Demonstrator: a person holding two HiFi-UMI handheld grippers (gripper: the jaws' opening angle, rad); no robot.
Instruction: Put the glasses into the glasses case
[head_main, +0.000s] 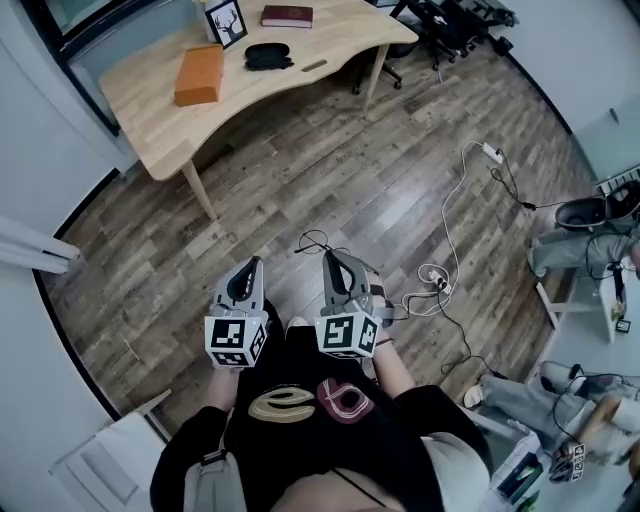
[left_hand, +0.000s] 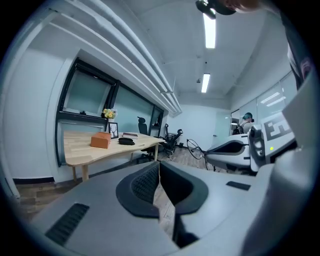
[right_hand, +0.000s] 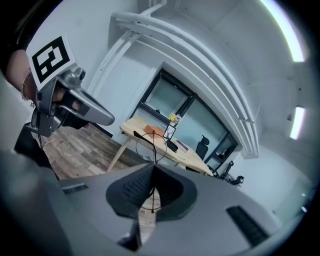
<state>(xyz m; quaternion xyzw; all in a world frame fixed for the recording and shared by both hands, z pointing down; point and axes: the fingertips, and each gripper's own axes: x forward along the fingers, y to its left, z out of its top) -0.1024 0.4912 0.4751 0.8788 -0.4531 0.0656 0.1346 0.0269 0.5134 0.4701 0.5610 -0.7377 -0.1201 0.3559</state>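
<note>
Wood-plank floor (head_main: 330, 180), light wooden desk (head_main: 150, 100) by dark-framed window (left_hand: 87, 95), pale walls (left_hand: 35, 125), office chairs (left_hand: 172, 139) behind, ceiling strip lights (left_hand: 209, 30) on.

Table (head_main: 150, 95): pale wood grain.
Box (head_main: 199, 74): orange-brown, plain.
Case (head_main: 267, 56): black.
Book (head_main: 287, 16): dark red.
Picture (head_main: 226, 22): black frame, white ground, black antlered figure.
Flowers (left_hand: 108, 113): yellow.
Floor (head_main: 300, 170): grey-brown planks, streaked.
Glasses (right_hand: 151, 145): thin black frame.
Left gripper (head_main: 254, 264), right gripper (head_main: 331, 256): grey shells, black ribbed pads (left_hand: 142, 186).
Cubes (head_main: 237, 340): white, black square markers.
Cable (head_main: 455, 230): white.
Shirt (head_main: 300, 445): black, tan and maroon emblems.
</note>
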